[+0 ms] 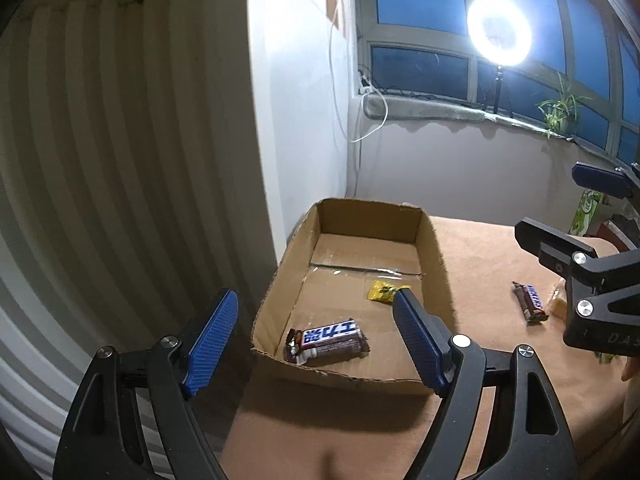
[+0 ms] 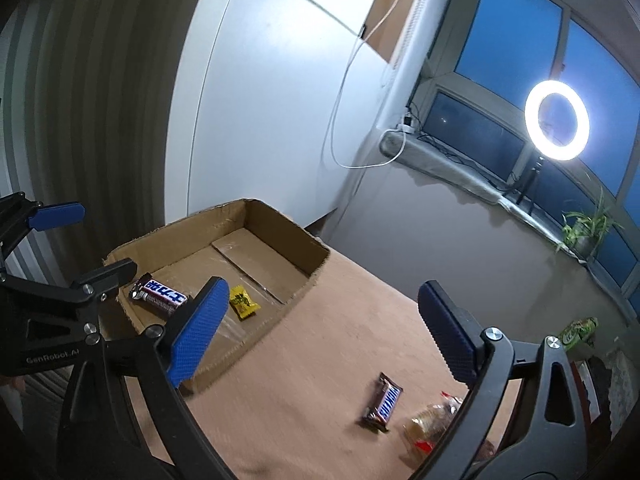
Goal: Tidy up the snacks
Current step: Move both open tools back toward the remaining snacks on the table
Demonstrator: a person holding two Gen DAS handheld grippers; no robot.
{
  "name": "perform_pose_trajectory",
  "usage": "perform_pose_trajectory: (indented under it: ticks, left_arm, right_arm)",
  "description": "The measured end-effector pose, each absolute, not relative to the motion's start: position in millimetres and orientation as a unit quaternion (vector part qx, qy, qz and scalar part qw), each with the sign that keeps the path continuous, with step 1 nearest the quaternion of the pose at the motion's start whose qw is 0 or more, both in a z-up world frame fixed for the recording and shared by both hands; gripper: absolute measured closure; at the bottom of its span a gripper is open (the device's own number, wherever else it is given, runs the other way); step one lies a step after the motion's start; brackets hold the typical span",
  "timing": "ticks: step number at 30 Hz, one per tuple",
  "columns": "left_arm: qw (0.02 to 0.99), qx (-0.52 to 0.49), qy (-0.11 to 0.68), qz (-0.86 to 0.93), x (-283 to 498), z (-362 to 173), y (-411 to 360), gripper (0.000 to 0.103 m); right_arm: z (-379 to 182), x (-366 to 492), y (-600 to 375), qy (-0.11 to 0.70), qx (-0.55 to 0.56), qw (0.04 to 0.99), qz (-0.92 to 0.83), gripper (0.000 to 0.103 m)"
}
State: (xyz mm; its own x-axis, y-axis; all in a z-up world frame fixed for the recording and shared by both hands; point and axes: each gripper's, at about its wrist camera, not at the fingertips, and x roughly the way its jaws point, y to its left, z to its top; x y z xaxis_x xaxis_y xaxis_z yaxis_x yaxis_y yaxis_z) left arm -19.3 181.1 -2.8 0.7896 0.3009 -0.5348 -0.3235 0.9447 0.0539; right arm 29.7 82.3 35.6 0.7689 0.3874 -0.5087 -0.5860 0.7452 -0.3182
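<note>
1. Snacks already lie in the cardboard box [image 1: 434,256]: a chocolate bar [image 1: 326,340] near its front wall and a yellow candy [image 1: 382,291] further in.
2. A second chocolate bar [image 2: 383,402] and a clear-wrapped snack [image 2: 434,420] lie on the bench [image 2: 320,360].
3. The left tool [image 1: 316,336] and the right tool [image 2: 320,328] are both spread wide and empty.

A striped wall [image 1: 100,140] is seen on the left, beside a plain white panel [image 2: 272,100]. A wide window [image 1: 420,0] with dark blue panes is set above a grey sill [image 1: 440,110], on which a lit ring light [image 1: 500,30] on a stand and a potted plant [image 1: 562,110] are placed. White cables [image 2: 340,112] are hung down the wall. The desk [image 2: 340,320] is covered in tan cloth.
</note>
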Motion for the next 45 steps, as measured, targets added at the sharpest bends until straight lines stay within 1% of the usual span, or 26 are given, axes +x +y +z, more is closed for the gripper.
perform_pose_trajectory:
  ticks: [11, 26, 36, 45]
  left_arm:
    - [0.953, 0.008, 0.275, 0.128, -20, 9, 130, 0.023]
    - [0.954, 0.052, 0.294, 0.027, 1, 1, 30, 0.023]
    - [0.944, 0.065, 0.322, -0.019, 10, -22, -18, 0.023]
    - [0.929, 0.075, 0.358, -0.051, 23, -52, -48, 0.023]
  right_arm:
    - [42, 15, 13, 0.215, -0.199, 0.929, 0.225, 0.006]
    - [27, 16, -118, 0.251, -0.149, 0.946, 0.139, 0.006]
    - [-11, 16, -213, 0.303, -0.106, 0.943, 0.087, 0.006]
    - [-61, 13, -242, 0.363, -0.091, 0.922, 0.097, 0.006]
